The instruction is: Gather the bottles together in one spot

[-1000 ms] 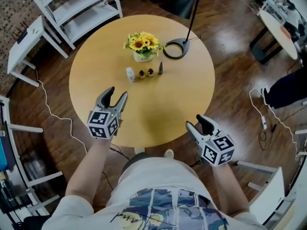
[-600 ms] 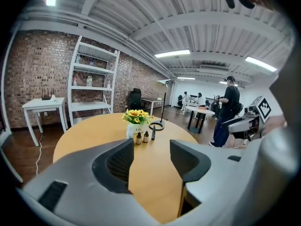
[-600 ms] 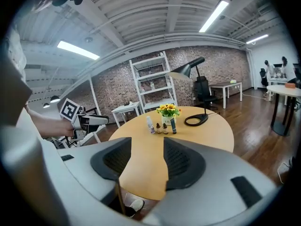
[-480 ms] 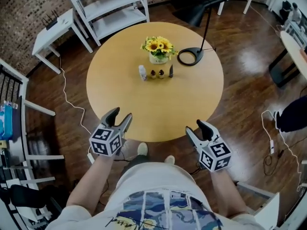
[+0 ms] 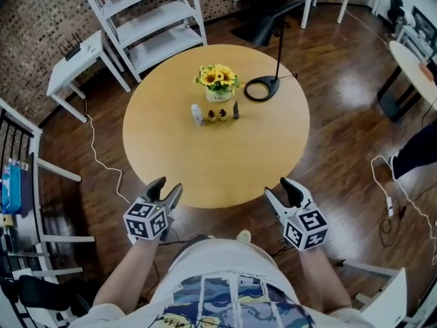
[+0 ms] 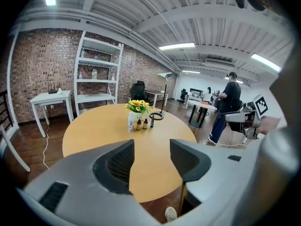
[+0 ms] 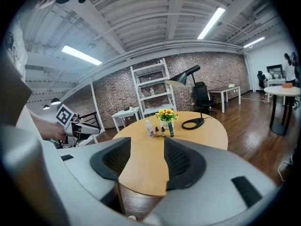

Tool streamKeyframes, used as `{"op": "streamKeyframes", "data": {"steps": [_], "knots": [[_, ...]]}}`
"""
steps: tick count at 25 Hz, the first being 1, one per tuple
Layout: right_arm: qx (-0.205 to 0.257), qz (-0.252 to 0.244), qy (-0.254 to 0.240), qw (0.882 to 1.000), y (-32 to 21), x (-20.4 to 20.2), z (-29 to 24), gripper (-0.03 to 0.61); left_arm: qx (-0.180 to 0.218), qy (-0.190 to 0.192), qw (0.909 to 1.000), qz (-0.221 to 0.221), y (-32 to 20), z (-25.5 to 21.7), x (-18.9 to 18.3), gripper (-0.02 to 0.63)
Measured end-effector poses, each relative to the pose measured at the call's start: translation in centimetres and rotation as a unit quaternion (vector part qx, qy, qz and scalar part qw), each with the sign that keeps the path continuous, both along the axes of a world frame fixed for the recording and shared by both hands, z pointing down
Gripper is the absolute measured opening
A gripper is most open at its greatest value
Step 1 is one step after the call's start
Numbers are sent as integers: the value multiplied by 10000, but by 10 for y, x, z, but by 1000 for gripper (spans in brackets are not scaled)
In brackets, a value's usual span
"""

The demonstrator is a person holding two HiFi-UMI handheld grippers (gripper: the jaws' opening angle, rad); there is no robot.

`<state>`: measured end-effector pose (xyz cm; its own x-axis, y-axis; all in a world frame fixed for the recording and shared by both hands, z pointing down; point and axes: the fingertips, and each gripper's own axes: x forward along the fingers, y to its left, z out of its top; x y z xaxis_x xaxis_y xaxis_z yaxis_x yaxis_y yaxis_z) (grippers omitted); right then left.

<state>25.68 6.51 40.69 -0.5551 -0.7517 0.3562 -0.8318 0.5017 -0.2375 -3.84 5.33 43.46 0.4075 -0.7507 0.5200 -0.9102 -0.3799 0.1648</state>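
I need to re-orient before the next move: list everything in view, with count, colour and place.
Table: one, light wood, round, centre.
White bottle: one, white, left end of a row in front of the flowers.
Small bottles: two, brown, middle of the row.
Dark bottle: one, dark and slim, right end of the row.
Flowers: one pot, yellow blooms in a white pot, behind the row.
Lamp: one, black, its ring base right of the flowers.
Shelf unit: one, white, on the floor beyond the table.
Side table: one, white, left of the shelf unit.
Left tongs: one, grey, open and empty, at the table's near edge, left.
Right tongs: one, grey, open and empty, at the near edge, right.
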Motion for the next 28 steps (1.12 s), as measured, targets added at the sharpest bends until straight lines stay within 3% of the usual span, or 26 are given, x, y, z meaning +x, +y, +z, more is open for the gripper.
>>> {"op": "streamKeyframes", "data": {"steps": [5,13,21,28], "knots": [[-82,351,23,9993,18,0,-6,249,-28,202,9993,309,10,3,-1,219],[-37,752,151,9970,41,-25,-22,249,101,61,9980,627,47,-7,-38,219],[-308,572,197,9977,70,-85,-1,249,-50,34,9989,459,95,3,-103,219],[-281,668,561,9958,88,-85,-10,249,126,394,9967,699,94,0,-100,219]]}}
